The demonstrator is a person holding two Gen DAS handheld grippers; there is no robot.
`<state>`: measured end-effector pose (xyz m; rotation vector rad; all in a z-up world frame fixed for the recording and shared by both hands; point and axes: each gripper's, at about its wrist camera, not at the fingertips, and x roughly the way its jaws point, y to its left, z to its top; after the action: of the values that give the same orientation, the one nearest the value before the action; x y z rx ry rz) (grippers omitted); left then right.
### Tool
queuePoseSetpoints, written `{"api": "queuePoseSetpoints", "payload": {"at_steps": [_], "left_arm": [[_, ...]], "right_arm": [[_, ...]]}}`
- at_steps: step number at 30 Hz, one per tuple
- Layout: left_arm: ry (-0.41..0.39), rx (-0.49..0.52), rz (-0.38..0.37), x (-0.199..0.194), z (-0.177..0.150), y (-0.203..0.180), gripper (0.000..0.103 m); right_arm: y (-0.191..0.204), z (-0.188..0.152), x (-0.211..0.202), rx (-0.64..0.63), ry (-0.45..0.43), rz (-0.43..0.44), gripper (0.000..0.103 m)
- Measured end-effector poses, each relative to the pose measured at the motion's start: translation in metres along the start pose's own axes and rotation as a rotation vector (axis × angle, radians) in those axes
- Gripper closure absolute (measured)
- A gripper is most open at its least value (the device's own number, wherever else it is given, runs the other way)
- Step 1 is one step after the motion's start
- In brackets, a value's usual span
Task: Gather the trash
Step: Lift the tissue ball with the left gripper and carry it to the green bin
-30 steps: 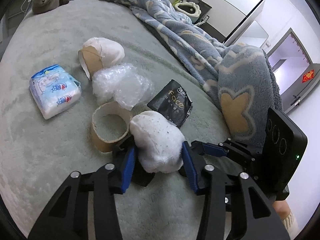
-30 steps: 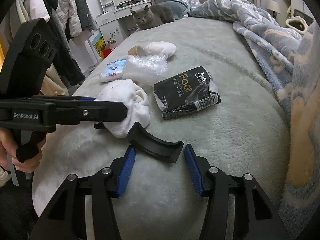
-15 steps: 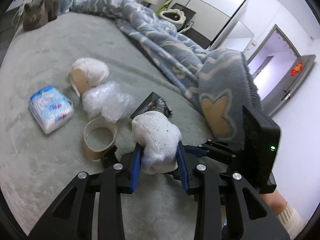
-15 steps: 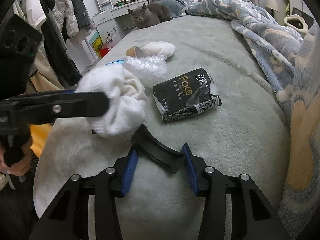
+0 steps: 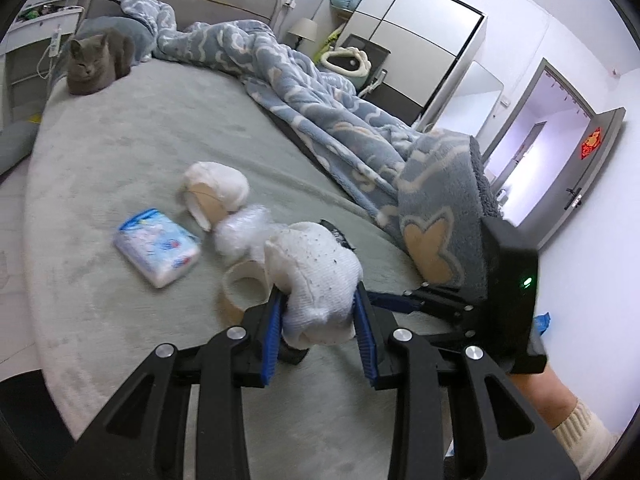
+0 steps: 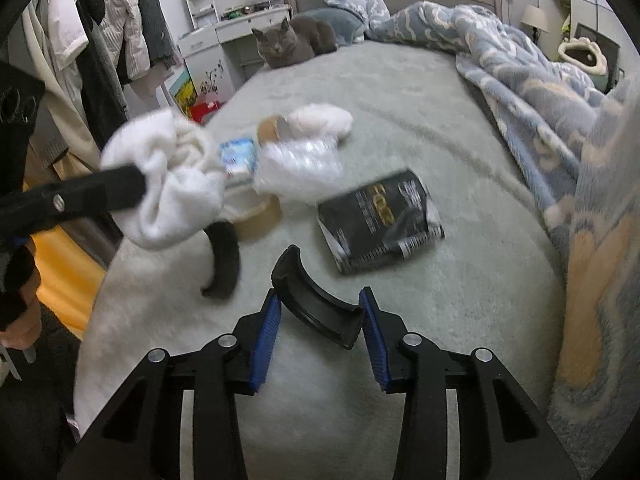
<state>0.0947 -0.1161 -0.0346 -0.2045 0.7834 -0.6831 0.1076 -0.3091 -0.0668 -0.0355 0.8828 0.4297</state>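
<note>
Black wrapper [image 5: 338, 236] mostly hidden behind the white wad [image 5: 316, 280]; cardboard ring [image 6: 256, 216] half-covered, motion-blurred.

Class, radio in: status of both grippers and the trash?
Left gripper shut on white wad, lifted. Right gripper closing on black curved piece. Nothing in the way.

Each hand-held gripper is black plastic with cut-out arms, silver round screw heads and ribbed blue pads on its fingers: the left hand-held gripper [image 5: 318, 320] and the right hand-held gripper [image 6: 320, 320]. At lower right of the left view, a cream ribbed knit cuff [image 5: 580, 428] shows.
</note>
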Motion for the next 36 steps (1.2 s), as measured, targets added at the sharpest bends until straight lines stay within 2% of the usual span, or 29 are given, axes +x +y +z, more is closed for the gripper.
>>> {"api": "queuePoseSetpoints", "payload": {"at_steps": [7,20,26,30,36], "left_arm": [[-0.013,0.040,0.094,-0.025,-0.005,0.014,0.067],[0.001,0.033,0.233,-0.067,-0.021,0.062,0.067],[0.046,-0.020,0.310,-0.076,-0.030,0.095,0.067],[0.105,-0.073,0.369,-0.080,-0.040,0.124,0.067],[0.190,-0.171,0.388,-0.085,-0.059,0.164,0.067]], "right_arm": [[0.024,0.017,-0.006,0.003,-0.044,-0.004,0.062],[0.083,0.048,-0.005,-0.005,-0.102,0.013,0.062],[0.116,0.068,0.002,-0.026,-0.120,0.030,0.062],[0.137,0.078,0.018,-0.041,-0.096,0.049,0.062],[0.168,0.087,0.044,-0.071,-0.036,0.070,0.062]]}}
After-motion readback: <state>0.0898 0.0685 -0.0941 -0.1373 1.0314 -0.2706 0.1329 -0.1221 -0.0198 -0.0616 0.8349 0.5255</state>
